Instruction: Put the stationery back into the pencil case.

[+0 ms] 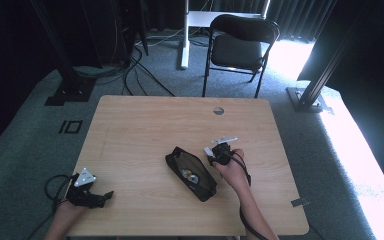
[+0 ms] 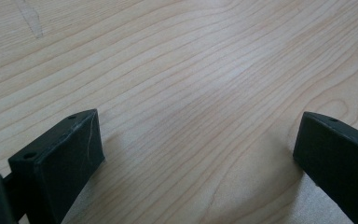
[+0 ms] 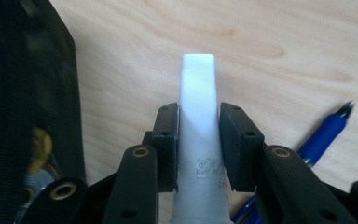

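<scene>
open black pouch (image 1: 191,173), small items inside

Left gripper (image 2: 198,149) seen along own two black jaws, spread wide apart, nothing held between. Screw holes visible on upper face of each jaw pad. Pale wooden table (image 2: 191,60) with curved grain seen beneath and ahead. Jaw tips appear close to tabletop, contact not determinable. Faint smudge or scratch, possibly, noted at upper left.
</scene>
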Demonstrator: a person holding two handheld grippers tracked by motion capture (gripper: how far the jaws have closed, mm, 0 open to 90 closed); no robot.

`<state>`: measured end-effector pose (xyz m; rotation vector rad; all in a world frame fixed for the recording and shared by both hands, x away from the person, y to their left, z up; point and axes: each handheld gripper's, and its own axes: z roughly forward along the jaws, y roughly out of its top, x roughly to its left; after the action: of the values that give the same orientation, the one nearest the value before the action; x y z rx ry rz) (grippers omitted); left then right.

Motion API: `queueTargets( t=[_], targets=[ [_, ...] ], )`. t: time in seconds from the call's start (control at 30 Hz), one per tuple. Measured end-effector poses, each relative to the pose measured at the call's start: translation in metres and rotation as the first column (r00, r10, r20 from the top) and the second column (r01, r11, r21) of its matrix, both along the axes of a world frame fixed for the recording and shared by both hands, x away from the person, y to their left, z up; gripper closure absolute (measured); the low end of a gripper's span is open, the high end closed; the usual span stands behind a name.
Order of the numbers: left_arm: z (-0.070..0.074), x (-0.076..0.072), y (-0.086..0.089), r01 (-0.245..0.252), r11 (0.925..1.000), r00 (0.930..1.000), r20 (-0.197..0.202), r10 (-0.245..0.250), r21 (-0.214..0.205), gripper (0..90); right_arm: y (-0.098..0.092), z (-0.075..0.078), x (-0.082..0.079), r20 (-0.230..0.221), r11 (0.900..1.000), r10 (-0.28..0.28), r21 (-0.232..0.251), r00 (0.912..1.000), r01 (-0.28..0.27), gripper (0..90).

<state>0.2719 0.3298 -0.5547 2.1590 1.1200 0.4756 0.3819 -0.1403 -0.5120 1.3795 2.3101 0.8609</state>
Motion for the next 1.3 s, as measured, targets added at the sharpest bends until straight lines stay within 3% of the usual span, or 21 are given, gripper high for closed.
queueTargets(
  t=[0.37,0.7,0.9,1.3],
  targets=[
    [0.000,0.000,0.000,0.000,1.0000,1.0000,0.000,0.000,0.000,1.6,-0.002,0.024,-0.007,0.045,0.9991,0.011,0.041,0.9989,-0.013,68.6],
    [0.000,0.000,0.000,0.000,1.0000,1.0000,0.000,0.000,0.000,1.6,0.004,0.042,-0.019,0.082,0.9959,0.052,0.069,0.9952,-0.058,68.7],
    [0.000,0.000,0.000,0.001,1.0000,1.0000,0.001,-0.001,0.001,1.6,0.012,0.054,-0.027,0.113,0.9928,0.082,0.078,0.9903,-0.091,68.7],
    [0.000,0.000,0.000,0.001,1.0000,1.0000,0.001,-0.001,0.001,1.6,0.032,0.063,-0.040,0.127,0.9830,0.152,0.084,0.9801,-0.164,68.7]
  ],
)
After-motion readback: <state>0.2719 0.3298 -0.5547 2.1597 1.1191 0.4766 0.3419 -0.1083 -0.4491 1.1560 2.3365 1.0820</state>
